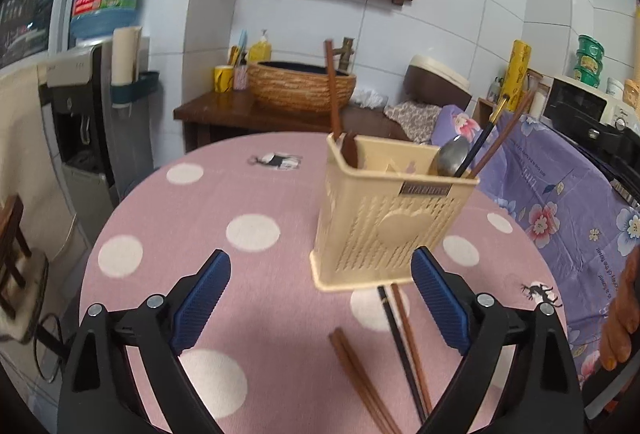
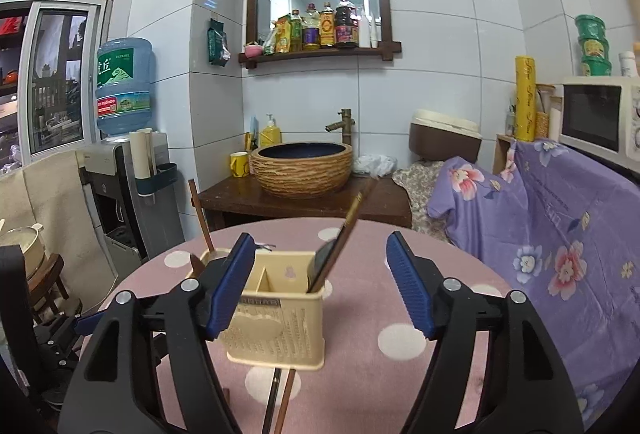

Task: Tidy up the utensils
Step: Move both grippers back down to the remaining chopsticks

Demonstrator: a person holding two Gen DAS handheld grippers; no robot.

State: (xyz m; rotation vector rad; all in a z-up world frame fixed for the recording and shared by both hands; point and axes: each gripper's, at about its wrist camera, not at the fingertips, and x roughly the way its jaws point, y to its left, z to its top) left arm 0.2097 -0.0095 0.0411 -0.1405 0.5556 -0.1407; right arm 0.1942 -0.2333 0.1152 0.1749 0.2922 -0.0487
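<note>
A cream plastic utensil holder (image 1: pixel 384 218) stands on the round pink polka-dot table (image 1: pixel 248 190). It holds a metal spoon (image 1: pixel 452 156), a wooden spoon (image 1: pixel 334 102) and two chopsticks (image 1: pixel 496 138). Several loose chopsticks (image 1: pixel 404 350) lie on the cloth in front of it. My left gripper (image 1: pixel 320 298) is open and empty, just before the holder. In the right wrist view the holder (image 2: pixel 280 326) sits between and behind the fingers of my right gripper (image 2: pixel 320 282), which is open and empty; two chopsticks (image 2: pixel 280 398) lie below it.
A purple floral cloth (image 2: pixel 560 234) covers furniture right of the table. Behind the table stand a wooden stand with a basin (image 2: pixel 304 170) and a water dispenser (image 2: pixel 124 162). A microwave (image 2: pixel 600 114) is at the far right. A hand (image 1: pixel 620 322) shows at the right edge.
</note>
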